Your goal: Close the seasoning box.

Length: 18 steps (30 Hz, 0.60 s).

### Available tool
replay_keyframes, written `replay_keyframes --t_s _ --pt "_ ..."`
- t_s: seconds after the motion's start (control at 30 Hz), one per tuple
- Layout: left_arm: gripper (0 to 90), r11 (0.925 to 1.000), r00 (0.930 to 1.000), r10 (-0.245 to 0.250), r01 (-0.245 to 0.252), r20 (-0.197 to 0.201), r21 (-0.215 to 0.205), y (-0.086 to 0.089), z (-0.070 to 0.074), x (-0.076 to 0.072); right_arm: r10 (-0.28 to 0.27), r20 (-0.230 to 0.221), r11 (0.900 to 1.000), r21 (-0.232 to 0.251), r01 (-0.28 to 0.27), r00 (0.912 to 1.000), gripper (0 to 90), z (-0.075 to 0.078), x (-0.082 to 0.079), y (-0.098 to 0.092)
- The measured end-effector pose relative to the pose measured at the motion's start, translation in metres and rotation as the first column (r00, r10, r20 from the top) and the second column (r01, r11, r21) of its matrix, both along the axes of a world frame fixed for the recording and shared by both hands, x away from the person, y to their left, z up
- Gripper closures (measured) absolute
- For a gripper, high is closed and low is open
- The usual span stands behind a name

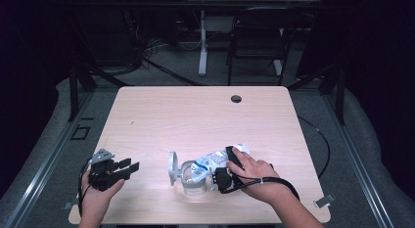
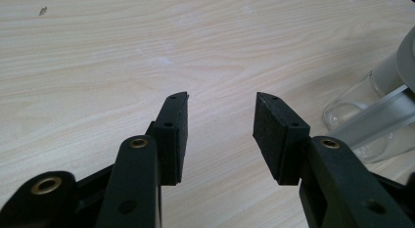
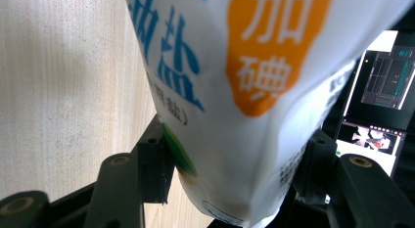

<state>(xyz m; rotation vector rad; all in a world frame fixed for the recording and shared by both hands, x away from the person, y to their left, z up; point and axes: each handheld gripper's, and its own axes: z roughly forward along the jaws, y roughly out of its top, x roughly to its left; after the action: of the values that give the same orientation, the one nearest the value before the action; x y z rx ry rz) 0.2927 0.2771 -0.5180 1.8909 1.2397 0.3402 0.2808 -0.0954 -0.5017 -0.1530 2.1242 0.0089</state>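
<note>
Near the counter's (image 1: 161, 115) front left corner, the left gripper (image 1: 128, 167) rests with fingers spread, nothing between them. At the front edge's middle stands a glass jar (image 1: 192, 176); the right gripper (image 3: 235, 164) pinches a salt bag (image 1: 215, 161) over it.

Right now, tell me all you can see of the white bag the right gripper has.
The bag is a soft white plastic pouch printed with blue Chinese characters, an orange patch with white characters and a small green mark. It is full and a little crumpled, and it is held tilted over a glass jar near the table's front edge, its lower end toward the jar's mouth. The right gripper is clamped across it, jaws pressing both sides.
</note>
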Motion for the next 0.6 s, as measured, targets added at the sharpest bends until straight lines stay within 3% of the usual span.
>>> replay_keyframes --t_s 0.17,0.2,0.23,0.27,0.43,0.6 --pt "57.2 1.0 1.0 0.0 0.0 0.0 0.0 0.0001 -0.0001 0.0002 0.004 0.005 1.0 -0.006 -0.004 1.0 43.5 0.0 0.0001 0.0002" --pt "57.2 1.0 1.0 0.002 -0.002 0.003 0.003 -0.0001 -0.0005 0.0002 -0.003 0.031 0.998 -0.058 0.005 0.9995 43.6 0.0037 -0.0016 0.002" --pt "57.2 1.0 1.0 0.002 -0.002 0.003 0.003 -0.0001 -0.0005 0.0002 -0.003 0.031 0.998 -0.058 0.005 0.9995 43.6 0.0037 -0.0016 0.002" --pt "57.2 0.9999 1.0 0.003 -0.003 0.005 0.012 -0.0005 -0.0003 0.0002 0.006 0.012 1.0 -0.017 -0.006 0.9999 43.6 0.0007 0.0 0.0008" --pt "57.1 1.0 1.0 0.004 -0.004 0.007 0.008 -0.0004 0.0 0.0001 0.013 0.03 0.999 -0.041 -0.012 0.9995 43.8 0.0023 -0.0005 0.0022" --pt "57.0 1.0 1.0 0.005 -0.005 0.007 0.006 -0.0003 -0.0001 0.0 0.02 0.029 0.999 -0.034 -0.019 0.9994 43.9 0.0014 -0.0001 0.0022"
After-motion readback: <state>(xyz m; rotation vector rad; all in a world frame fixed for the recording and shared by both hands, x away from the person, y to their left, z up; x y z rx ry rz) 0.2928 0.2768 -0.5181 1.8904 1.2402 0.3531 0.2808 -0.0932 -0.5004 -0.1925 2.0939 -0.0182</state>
